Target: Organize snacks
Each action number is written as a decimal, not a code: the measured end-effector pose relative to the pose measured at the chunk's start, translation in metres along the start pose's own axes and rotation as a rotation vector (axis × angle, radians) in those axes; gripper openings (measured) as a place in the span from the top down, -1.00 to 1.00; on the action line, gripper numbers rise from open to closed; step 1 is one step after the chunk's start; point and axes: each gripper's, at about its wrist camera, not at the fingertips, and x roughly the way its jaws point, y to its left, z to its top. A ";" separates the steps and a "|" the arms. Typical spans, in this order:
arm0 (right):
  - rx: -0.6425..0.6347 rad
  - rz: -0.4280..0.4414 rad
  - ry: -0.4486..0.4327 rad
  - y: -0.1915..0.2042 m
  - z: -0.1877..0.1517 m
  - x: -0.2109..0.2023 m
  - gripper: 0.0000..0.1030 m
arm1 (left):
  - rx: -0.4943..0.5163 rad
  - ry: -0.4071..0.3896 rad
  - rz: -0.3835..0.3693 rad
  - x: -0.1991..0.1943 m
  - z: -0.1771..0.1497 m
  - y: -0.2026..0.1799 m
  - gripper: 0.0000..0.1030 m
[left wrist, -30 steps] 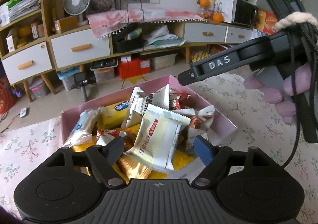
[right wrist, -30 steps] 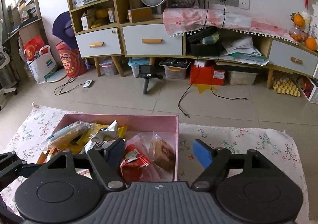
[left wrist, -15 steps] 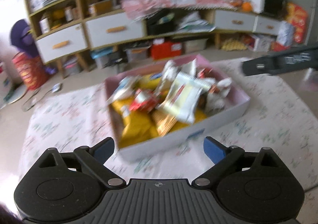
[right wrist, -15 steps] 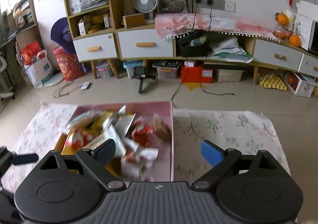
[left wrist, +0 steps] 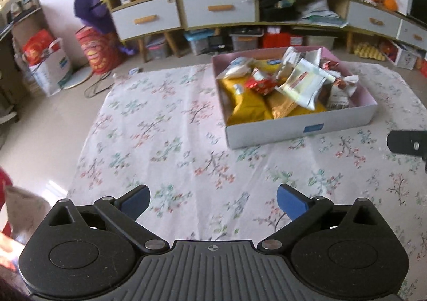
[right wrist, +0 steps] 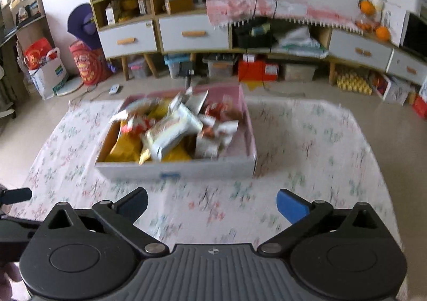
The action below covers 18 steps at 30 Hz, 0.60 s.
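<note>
The pink box (left wrist: 299, 132) at one o'clock brims with crumpled yellow, white and red snack packets (left wrist: 301, 84). Both grippers' fingers have just spread wide, empty: left gripper (left wrist: 213, 200), right gripper (right wrist: 212, 203).

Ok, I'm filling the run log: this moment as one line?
left gripper: open, empty | right gripper: open, empty | snacks: in pink box | cloth: bare
</note>
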 end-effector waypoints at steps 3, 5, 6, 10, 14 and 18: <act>-0.024 -0.021 -0.004 0.007 -0.005 0.001 -0.69 | -0.010 0.010 0.014 -0.001 -0.004 0.001 -0.98; -0.024 -0.036 -0.015 0.007 -0.006 0.001 -0.69 | -0.018 0.016 0.014 0.001 -0.004 0.000 -0.98; -0.020 -0.039 -0.014 0.007 -0.006 0.003 -0.69 | -0.022 0.019 0.012 0.001 -0.004 -0.001 -0.98; -0.016 -0.036 -0.004 0.009 -0.007 0.007 -0.69 | -0.036 0.027 -0.006 0.001 -0.004 -0.003 -0.98; -0.030 -0.035 0.008 0.012 -0.011 0.008 -0.69 | -0.048 0.031 -0.011 0.001 -0.004 -0.003 -0.98; -0.043 -0.038 0.014 0.014 -0.013 0.009 -0.69 | -0.068 0.035 -0.016 0.001 -0.003 -0.001 -0.98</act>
